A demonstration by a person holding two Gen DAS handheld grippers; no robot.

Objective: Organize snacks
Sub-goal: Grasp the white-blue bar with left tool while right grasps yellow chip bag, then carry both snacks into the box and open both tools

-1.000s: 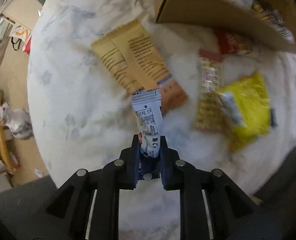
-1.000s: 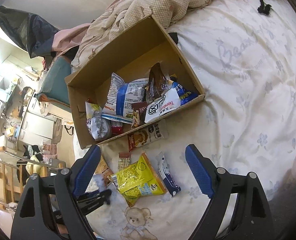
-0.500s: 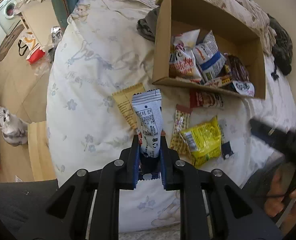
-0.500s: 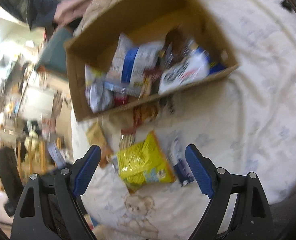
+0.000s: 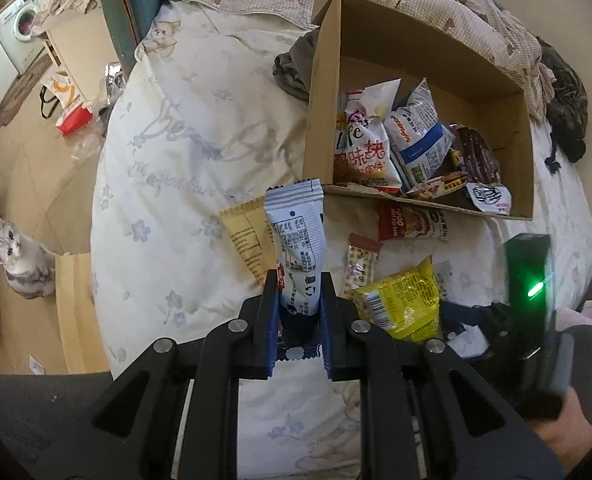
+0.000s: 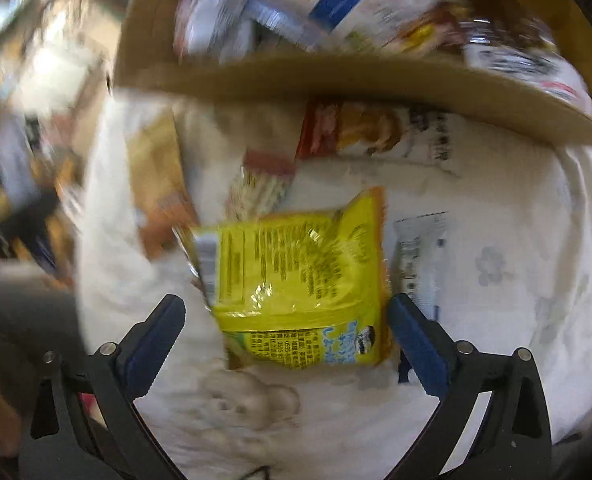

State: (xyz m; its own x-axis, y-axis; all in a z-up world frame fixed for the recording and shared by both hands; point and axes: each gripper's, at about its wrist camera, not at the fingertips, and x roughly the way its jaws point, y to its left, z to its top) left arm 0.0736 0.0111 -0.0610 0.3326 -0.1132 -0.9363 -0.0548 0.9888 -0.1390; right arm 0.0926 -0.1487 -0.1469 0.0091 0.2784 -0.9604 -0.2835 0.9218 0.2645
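Observation:
My left gripper [image 5: 298, 300] is shut on a white snack packet [image 5: 298, 232], held upright above the bed. The cardboard box [image 5: 324, 92], with several snack bags inside, lies beyond it at the upper right. My right gripper [image 6: 285, 312] hangs low over a yellow snack bag [image 6: 300, 276], its jaws opening wide, one on each side of the bag without touching it. That same yellow bag [image 5: 404, 300] lies to the right of my left gripper. The right wrist view is blurred by motion.
On the white floral bedsheet [image 5: 183, 160] lie a tan packet [image 5: 247, 240], a red-topped packet [image 5: 362, 260], a red and white packet [image 5: 412, 222] and a small white packet [image 6: 420, 256]. A cat [image 5: 19, 260] sits on the floor at left. A hand [image 5: 568, 428] holds the other gripper's body at right.
My left gripper rose with the white packet and tilted, bringing the whole box into view. My right gripper dropped towards the yellow bag, rolled, and spread its jaws wider.

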